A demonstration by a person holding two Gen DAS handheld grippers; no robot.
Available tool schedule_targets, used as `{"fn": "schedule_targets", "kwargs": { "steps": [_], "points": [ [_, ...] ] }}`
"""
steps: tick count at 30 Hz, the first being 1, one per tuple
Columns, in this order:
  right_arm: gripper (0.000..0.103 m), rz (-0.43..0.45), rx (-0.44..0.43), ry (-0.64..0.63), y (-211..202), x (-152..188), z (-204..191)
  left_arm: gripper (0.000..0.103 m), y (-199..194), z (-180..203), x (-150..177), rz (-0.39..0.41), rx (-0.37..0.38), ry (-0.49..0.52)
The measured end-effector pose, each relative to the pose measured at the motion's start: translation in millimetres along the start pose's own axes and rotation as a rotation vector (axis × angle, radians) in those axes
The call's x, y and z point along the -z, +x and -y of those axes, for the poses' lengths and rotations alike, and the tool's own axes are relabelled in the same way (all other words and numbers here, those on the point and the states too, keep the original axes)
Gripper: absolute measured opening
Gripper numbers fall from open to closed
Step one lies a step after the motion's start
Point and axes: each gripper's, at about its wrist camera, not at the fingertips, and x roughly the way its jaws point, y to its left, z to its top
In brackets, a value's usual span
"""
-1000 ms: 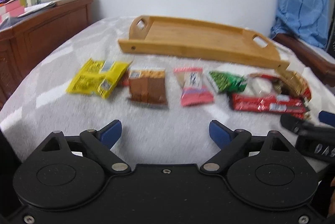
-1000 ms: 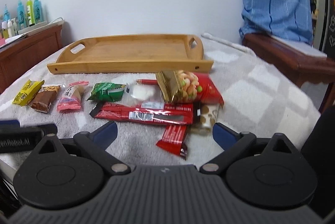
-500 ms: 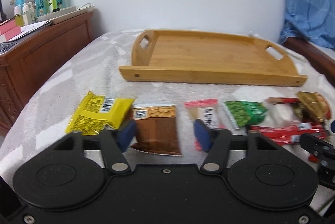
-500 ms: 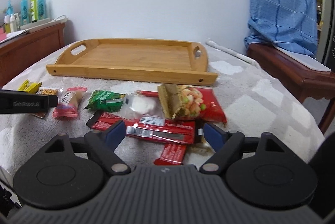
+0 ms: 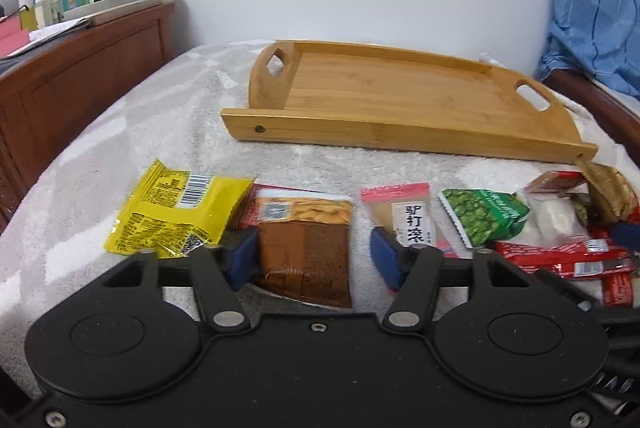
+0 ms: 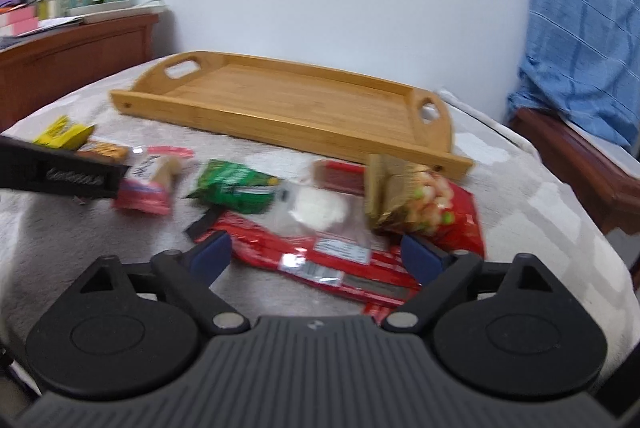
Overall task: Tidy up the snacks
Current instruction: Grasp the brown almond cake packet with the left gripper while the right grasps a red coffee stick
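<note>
Left wrist view: left gripper (image 5: 314, 259), jaws apart, empty, straddles the brown snack (image 5: 308, 248) in front of the tray (image 5: 400, 126); light, crinkly, best pinched across its flat sides.

Right wrist view: right gripper (image 6: 318, 255), jaws wide, empty, straddles the red bar (image 6: 320, 260) in front of the tray (image 6: 288, 126); slippery wrapper.

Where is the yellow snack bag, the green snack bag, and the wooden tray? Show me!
yellow snack bag (image 5: 176, 214), left wrist view, middle of the wrapper.
green snack bag (image 5: 484, 214), left wrist view, middle of its printed face.
wooden tray (image 6: 292, 96), right wrist view, bare floor of the tray.
</note>
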Motion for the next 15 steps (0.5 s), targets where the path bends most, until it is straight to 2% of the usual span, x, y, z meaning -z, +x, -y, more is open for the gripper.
{"fn": "schedule_targets", "kwargs": {
  "steps": [1,4,6,9,15],
  "points": [
    [0.086,-0.003,-0.013,-0.022,0,1,-3,0.048,-1,0,0,0.002,0.002,0.005],
    [0.073,-0.005,-0.030,-0.082,-2,3,-10,0.043,-3,2,1,0.004,0.011,0.015],
    [0.058,-0.003,-0.043,-0.103,-4,3,-12,0.043,-5,2,1,0.005,0.017,0.015],
    [0.046,-0.010,-0.066,-0.109,-9,0,-10,0.043,-10,4,1,0.002,0.035,0.009],
    [0.032,-0.017,-0.112,-0.113,-20,-3,-9,0.042,-20,7,-2,0.018,0.043,0.022]
  ]
}}
